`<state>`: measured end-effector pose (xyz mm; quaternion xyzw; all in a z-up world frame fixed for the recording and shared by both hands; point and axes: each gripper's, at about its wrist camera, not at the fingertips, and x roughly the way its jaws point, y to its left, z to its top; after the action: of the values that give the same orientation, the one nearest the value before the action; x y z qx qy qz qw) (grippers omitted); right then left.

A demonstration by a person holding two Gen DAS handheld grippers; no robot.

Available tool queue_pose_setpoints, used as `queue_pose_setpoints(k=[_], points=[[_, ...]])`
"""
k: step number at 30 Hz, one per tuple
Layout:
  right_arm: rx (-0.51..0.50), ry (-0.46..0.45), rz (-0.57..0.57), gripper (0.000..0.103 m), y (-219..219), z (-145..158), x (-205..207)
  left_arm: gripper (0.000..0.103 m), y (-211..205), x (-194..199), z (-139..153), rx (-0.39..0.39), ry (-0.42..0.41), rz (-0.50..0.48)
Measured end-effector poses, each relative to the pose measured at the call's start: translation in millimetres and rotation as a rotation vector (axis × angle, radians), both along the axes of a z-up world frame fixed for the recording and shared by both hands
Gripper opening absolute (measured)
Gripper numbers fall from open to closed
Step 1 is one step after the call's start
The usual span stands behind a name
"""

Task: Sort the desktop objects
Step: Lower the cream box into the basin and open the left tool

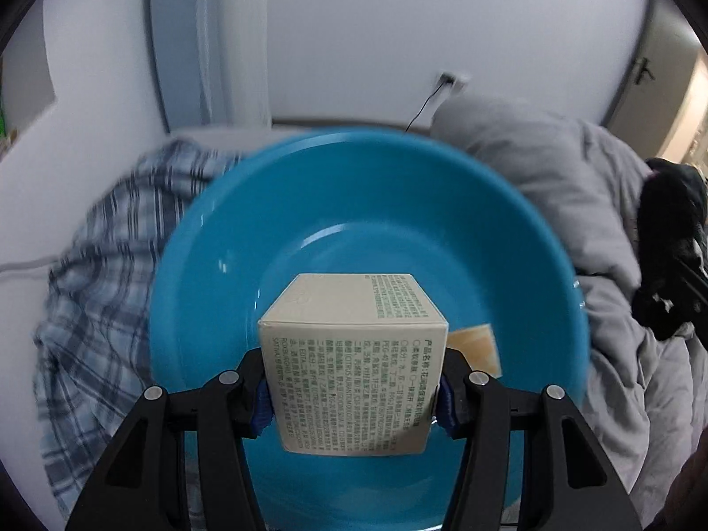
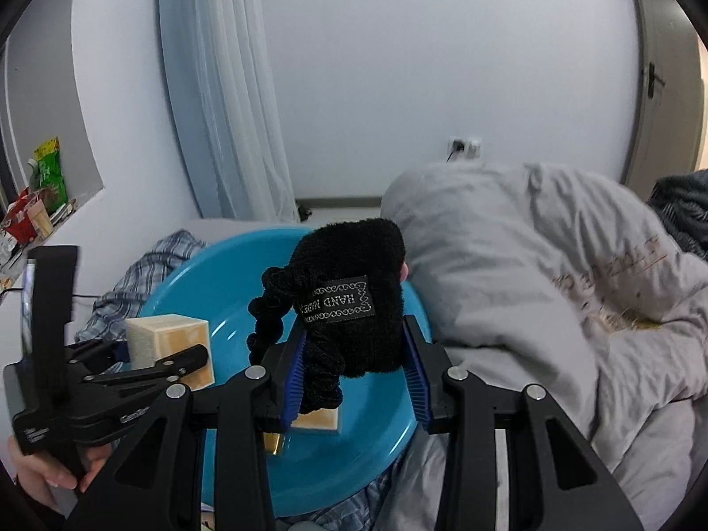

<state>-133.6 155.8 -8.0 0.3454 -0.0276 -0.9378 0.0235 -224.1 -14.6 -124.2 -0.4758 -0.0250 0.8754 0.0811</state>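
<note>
Dim, bluish light; fisheye warp w/ dark corners, motion blur.

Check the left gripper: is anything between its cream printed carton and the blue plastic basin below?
Nothing visible blocks it. The left gripper holds the cream printed carton over the blue plastic basin, whose floor is bare except one tan box at right.

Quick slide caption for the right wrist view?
Right gripper holds black plush item above blue basin.

Left gripper (image 1: 354,391), right gripper (image 2: 356,376): clamped
</note>
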Motion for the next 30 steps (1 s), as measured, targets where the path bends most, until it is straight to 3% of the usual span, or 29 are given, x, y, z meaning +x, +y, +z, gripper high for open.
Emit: queue_pose_setpoints(k=[3, 6, 14, 18, 25, 30], points=[[-0.019, -0.036, 0.014, 0.038, -2.7, -11.4, -5.5, 0.058, -7.2, -9.9, -23.5, 0.016, -0.084, 0.015], [-0.079, -0.07, 0.044, 0.038, -3.0, -19.2, -9.5, 0.058, -5.5, -15.9, -46.1, -0.017, -0.167, 0.022], [-0.103, -0.095, 0.064, 0.038, -2.8, -24.0, -10.8, 0.058, -4.1, -21.4, -69.3, -0.062, -0.233, 0.054], [-0.146, -0.104, 0.056, 0.038, 3.8, -23.3, -12.5, 0.058, -1.6, -19.6, -72.1, -0.054, -0.234, 0.045], [-0.087, -0.099, 0.044, 0.038, -0.5, -25.0, -12.9, 0.058, 8.4, -18.3, -71.1, -0.073, -0.222, 0.024], [-0.092, -0.124, 0.042, 0.038, -0.5, -33.2, -17.0, 0.078, 7.1, -17.4, -59.6, -0.064, -0.169, 0.018]])
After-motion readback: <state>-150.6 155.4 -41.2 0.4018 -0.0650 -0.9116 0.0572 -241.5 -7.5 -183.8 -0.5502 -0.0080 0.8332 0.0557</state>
